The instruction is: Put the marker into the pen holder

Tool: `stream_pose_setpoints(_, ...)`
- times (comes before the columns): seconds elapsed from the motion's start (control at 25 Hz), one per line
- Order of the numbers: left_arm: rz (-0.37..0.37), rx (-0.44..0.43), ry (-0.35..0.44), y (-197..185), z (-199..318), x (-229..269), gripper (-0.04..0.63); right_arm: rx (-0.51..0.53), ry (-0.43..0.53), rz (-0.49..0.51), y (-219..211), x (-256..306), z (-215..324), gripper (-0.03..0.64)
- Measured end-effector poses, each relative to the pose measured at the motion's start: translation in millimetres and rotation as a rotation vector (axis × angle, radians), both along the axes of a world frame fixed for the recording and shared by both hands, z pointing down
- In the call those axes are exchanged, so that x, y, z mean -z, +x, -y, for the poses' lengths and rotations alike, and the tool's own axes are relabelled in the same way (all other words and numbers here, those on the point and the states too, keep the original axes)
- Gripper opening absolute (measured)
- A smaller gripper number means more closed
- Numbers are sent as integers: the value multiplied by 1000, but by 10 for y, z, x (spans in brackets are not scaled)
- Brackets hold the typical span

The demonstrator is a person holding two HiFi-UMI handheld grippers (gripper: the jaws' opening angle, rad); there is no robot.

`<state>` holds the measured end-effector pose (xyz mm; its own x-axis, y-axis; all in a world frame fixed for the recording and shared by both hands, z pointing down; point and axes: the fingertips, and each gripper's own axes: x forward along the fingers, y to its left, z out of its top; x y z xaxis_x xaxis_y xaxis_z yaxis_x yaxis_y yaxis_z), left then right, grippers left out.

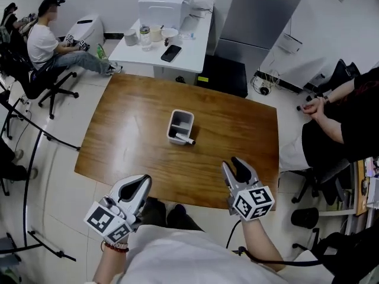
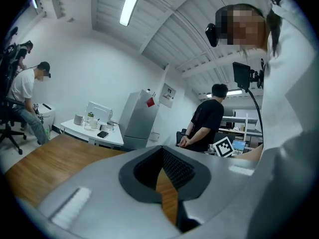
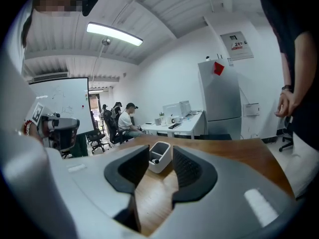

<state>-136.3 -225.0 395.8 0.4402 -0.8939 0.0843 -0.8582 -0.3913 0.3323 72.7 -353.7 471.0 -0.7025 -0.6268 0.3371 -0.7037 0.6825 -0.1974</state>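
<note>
A white pen holder [image 1: 172, 125] stands near the middle of the brown wooden table [image 1: 130, 135]. A white marker with a dark cap [image 1: 185, 139] lies tilted inside it, its tip at the front rim. Both grippers hover over the table's near edge, well short of the holder. My left gripper [image 1: 145, 179] is at the left with its fingertips together and nothing between them; in the left gripper view the left gripper [image 2: 161, 149] shows only wood behind it. My right gripper [image 1: 232, 163] is open and empty. In the right gripper view the pen holder [image 3: 164, 162] and marker [image 3: 155, 160] show between the right gripper [image 3: 160, 153] jaws, farther off.
A white desk [image 1: 177, 55] with a white box, a phone [image 1: 171, 52] and cups stands beyond the table. One person sits on an office chair [image 1: 44, 43] at the far left. Another sits at the right [image 1: 337, 117], hands clasped. A grey cabinet [image 1: 260, 16] stands behind.
</note>
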Motion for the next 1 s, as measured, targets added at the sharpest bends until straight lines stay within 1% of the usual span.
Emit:
stream_pose_setpoints(0.2,-4,16,12,-144,-194,24,-6,-40,59,39,102,332,-281,132)
stream_pose_setpoints(0.28,-3,-5,35,-156,-241,77,-6,-54,79,41,147,418,-418,127)
stream_pose_setpoints(0.32,1,-19,51,-157,-274,109,-6,-57,87,38,154,442,-489,113)
stream_pose_setpoints(0.4,2,-40,77,-205,-355,152,-6,-63,103,21,116,473,-621,109)
stream_pose_setpoints(0.48,-6,-49,81,-293,-456,145,-6,-85,118,16,30,507,-758,109)
stream_pose_setpoints(0.56,4,-85,84,-313,-594,146,-8,-117,127,26,-97,534,-944,114)
stream_pose_setpoints(0.64,38,-145,102,-277,-752,182,-6,-130,127,41,-277,532,-1186,121)
stream_pose_setpoints(0.72,57,-184,119,-284,-905,218,-7,-117,124,51,-501,521,-1449,121)
stream_pose_setpoints(0.8,58,-206,128,-313,-1070,227,-7,-97,129,48,-682,526,-1716,121)
stream_pose_setpoints(0.88,60,-238,127,-303,-1268,197,-6,-94,133,37,-742,530,-1988,121)
stream_pose_setpoints(1.0,55,-288,114,-278,-1556,112,-8,-134,125,18,-677,508,-2325,121)
